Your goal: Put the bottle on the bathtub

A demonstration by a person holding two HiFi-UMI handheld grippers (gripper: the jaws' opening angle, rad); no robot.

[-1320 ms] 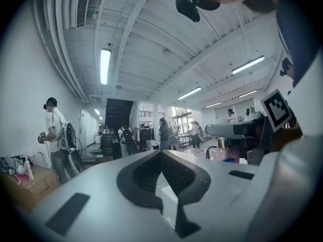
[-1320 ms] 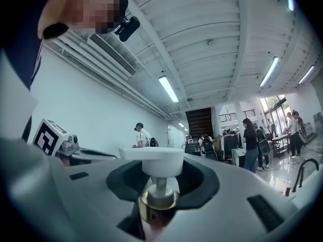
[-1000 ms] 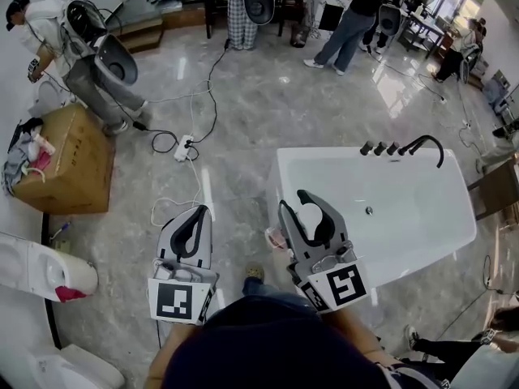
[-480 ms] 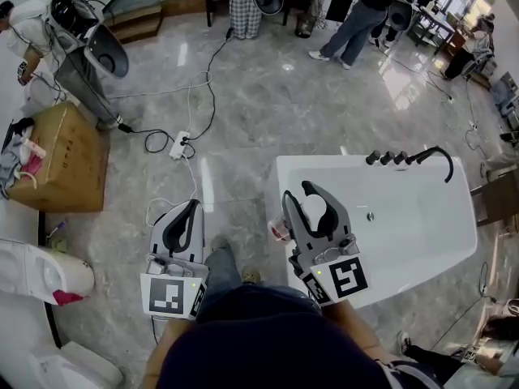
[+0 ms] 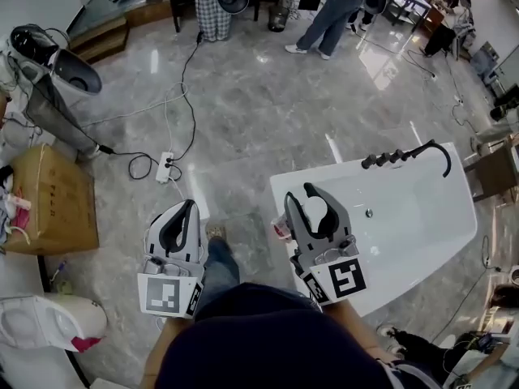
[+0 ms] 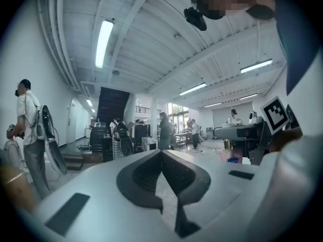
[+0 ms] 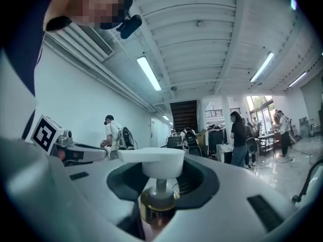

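Observation:
The white bathtub [image 5: 357, 171] fills the right of the head view, with a black faucet [image 5: 405, 154] on its far rim. My right gripper [image 5: 302, 193] hangs over the tub's left end, shut on a pump bottle [image 5: 316, 211]. Its white pump head shows between the jaws, and its pink body pokes out below at the left. In the right gripper view the bottle [image 7: 154, 163] shows a white pump top and a gold collar, clamped in my right gripper [image 7: 161, 185]. My left gripper [image 5: 188, 203] stays over the floor left of the tub, shut and empty, as my left gripper [image 6: 162, 153] also appears in its own view.
A cardboard box [image 5: 45, 197] stands at the left, and a white toilet [image 5: 40, 327] lies at the lower left. A power strip [image 5: 166, 168] and cables trail across the marble floor. Several people stand at the far end of the room.
The view has swung, so the box and floor slid left and the tub sits more slanted. Both grippers keep their places; the right one still holds the bottle over the tub's left end.

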